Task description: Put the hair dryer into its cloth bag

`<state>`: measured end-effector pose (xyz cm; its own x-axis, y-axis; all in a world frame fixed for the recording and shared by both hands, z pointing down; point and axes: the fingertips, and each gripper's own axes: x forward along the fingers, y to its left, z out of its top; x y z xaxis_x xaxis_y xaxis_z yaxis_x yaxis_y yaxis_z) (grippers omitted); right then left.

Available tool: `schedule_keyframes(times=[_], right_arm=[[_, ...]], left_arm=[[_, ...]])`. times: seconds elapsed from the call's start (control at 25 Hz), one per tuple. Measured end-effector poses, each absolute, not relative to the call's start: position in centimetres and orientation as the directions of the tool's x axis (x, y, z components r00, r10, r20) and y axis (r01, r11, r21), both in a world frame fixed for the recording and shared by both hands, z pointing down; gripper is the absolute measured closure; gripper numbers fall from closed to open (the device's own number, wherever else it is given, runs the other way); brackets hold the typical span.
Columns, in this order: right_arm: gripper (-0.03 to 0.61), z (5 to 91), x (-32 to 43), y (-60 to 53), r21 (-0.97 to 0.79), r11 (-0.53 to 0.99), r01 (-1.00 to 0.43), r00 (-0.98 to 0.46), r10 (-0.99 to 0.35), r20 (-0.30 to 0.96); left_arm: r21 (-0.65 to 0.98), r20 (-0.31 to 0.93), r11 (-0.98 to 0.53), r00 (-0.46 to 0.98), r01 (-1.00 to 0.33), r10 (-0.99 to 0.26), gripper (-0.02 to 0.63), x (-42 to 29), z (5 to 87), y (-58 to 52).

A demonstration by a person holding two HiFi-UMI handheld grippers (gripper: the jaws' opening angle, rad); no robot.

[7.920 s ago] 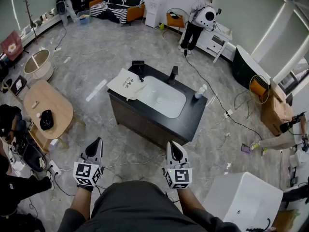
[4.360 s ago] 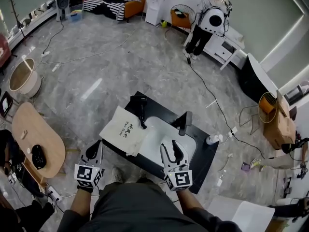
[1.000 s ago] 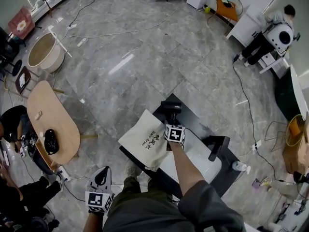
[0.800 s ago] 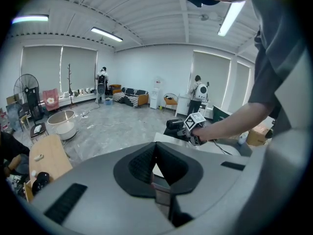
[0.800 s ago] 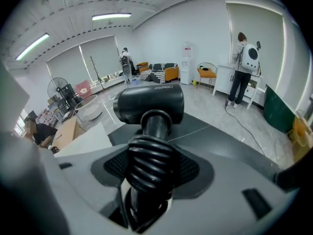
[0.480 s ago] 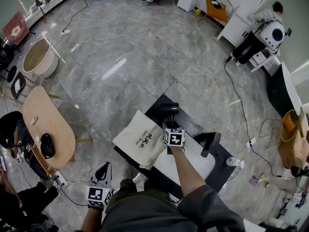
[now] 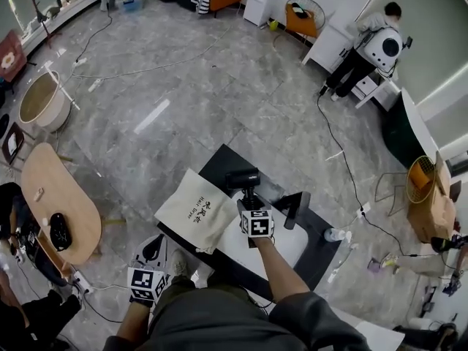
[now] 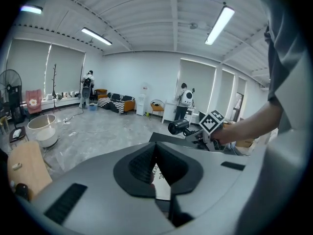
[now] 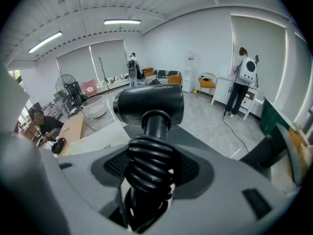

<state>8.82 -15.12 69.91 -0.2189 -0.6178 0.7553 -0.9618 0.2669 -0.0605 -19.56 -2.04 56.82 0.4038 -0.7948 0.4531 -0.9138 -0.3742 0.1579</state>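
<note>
Black hair dryer (image 9: pixel 149 104), its coiled cord wound round the handle, is clamped by that handle in our right hand-held gripper (image 9: pixel 149 170) over the dark counter (image 7: pixel 219 161). At eight o'clock from it, a cream cloth bag (image 7: pixel 191 209) lies flat across the counter's edge. Our left hand-held gripper (image 7: pixel 153 248), jaws together on nothing, hovers at seven o'clock of the bag.

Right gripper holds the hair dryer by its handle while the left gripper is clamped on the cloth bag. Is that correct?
Not quite. The left gripper is shut on nothing and sits clear of the cloth bag, as the head view shows. The rest stands: the right gripper holds the hair dryer by its handle.
</note>
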Motion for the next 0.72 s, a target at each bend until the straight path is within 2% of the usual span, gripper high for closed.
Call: schedule_keyframes(times=[0.72], right_arm=[[0.334,62.9,13.3,-5.3,-0.043,0.214,-0.976,-0.186,-0.710,0.680]], left_arm=[[0.145,0.419,-0.497,0.508,-0.855,-0.752,0.614,-15.5,56.5,-1.9]])
